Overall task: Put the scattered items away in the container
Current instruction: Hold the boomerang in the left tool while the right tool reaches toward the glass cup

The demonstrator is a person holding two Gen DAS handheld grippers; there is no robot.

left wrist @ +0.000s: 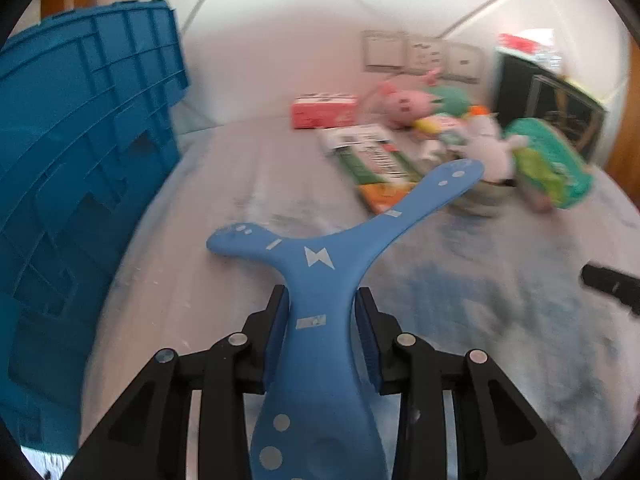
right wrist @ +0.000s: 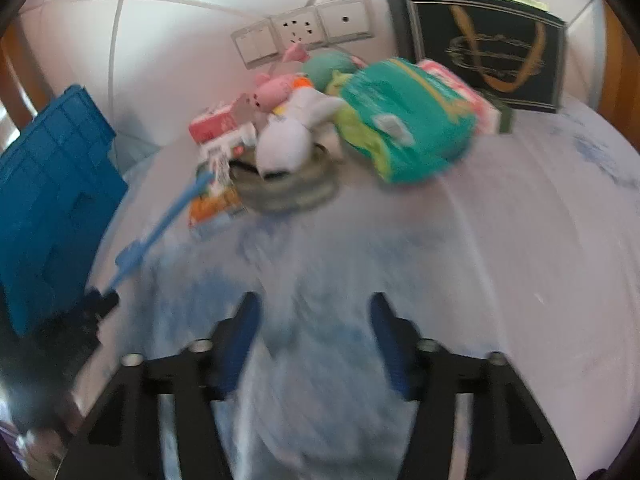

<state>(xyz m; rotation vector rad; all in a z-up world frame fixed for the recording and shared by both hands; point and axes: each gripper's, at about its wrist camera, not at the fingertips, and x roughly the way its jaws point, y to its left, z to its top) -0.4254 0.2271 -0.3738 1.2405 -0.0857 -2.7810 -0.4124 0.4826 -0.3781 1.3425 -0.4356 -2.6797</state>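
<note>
Left gripper (left wrist: 320, 312): clenched on the lower arm of a blue three-armed boomerang (left wrist: 316, 280); both blue pads press its sides. No earlier view is given for comparison.
Boomerang position: gripped arm runs back toward the camera; the other two arms spread forward, one to the left, one toward the pile at the far right. In the right wrist view it shows edge-on as a thin blue strip.
Right gripper (right wrist: 314, 332): jaws apart, nothing solid seen between the pads; only the cloth surface shows in the gap. The view is blurred, so contact with the cloth cannot be told.
Table (right wrist: 500, 280): covered with a pale cloth bearing faint blue marks; middle area bare.
Container: blue ribbed plastic crate (left wrist: 80, 160), at the left edge of the table, near the left gripper.
Pile, near part: flat green-and-orange carton (left wrist: 376, 168) lying on the table; beside it a grey coiled item (right wrist: 288, 192) with a white plush toy (right wrist: 286, 140) resting on it.
Pile, right part: teal-and-green soft pack (right wrist: 404, 120), tilted, just beside the plush toy.
Pile, far part: pink plush toy (right wrist: 272, 90), a teal round plush (right wrist: 326, 66) behind it, red-and-white box (left wrist: 324, 110) near the far edge.
Far right corner: black box with gold ornament (right wrist: 480, 48), upright against the wall.
Wall: white tiles, with a row of switch and socket plates (right wrist: 304, 32).
</note>
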